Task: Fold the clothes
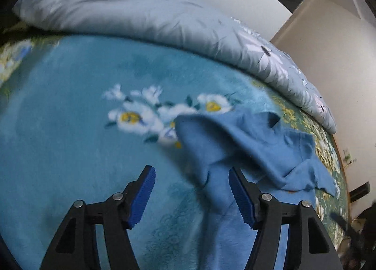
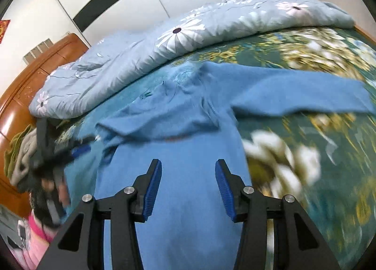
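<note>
Left wrist view shows my left gripper released, its jaws wide with nothing pinched; the blue sweater lies rumpled on the bed's flowered blanket, just right of and under the right finger. I judge it is spread here so the bed gives a flat folding surface. Right wrist view has my right gripper hovering half open above the sweater's body, gripping nothing, one sleeve stretching far right. A pale quilt is bunched along the far side, clear of the work.
</note>
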Available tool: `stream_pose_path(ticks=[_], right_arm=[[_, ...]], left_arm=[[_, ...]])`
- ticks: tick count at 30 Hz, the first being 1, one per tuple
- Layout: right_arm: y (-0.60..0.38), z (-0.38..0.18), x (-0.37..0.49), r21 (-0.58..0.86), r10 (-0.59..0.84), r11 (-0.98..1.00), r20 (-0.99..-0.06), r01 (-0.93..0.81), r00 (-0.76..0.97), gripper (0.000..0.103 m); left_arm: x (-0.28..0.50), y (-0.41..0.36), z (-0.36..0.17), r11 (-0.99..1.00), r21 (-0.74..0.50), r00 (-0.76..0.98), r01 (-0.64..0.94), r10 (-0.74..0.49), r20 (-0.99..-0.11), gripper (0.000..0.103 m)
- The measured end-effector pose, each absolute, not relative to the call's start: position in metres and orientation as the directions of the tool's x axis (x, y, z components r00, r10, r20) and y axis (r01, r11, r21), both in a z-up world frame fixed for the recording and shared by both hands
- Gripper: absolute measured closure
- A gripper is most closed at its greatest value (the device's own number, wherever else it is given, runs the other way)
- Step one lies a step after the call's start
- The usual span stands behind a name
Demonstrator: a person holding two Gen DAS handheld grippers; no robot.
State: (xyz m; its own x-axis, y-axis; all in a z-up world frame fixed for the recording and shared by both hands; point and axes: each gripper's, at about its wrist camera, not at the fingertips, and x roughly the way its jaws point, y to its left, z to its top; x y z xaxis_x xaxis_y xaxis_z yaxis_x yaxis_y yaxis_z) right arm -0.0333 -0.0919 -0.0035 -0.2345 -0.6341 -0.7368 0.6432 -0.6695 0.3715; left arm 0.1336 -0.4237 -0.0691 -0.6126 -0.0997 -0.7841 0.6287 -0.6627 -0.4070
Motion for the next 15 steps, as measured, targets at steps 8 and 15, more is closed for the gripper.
stream_pose_path(ticks=[8,15], right_arm=[[-0.151,-0.029,-0.091,0.37,-0.59,-0.72,-0.772,0.587,-0.237,0.054],[-0.17,-0.037,-0.092,0.341,-0.571,-0.701,-0.795,0.626,-0.206,0.093]], left_arm=[[0.115,-0.404,-0.087,-0.723,-0.271,-0.552,0.636,-0.18,-0.814,0.034],[0.109,-0.389,-0.093,-0.79,-0.132,-0.529,0.599,-0.267,-0.805,0.029]])
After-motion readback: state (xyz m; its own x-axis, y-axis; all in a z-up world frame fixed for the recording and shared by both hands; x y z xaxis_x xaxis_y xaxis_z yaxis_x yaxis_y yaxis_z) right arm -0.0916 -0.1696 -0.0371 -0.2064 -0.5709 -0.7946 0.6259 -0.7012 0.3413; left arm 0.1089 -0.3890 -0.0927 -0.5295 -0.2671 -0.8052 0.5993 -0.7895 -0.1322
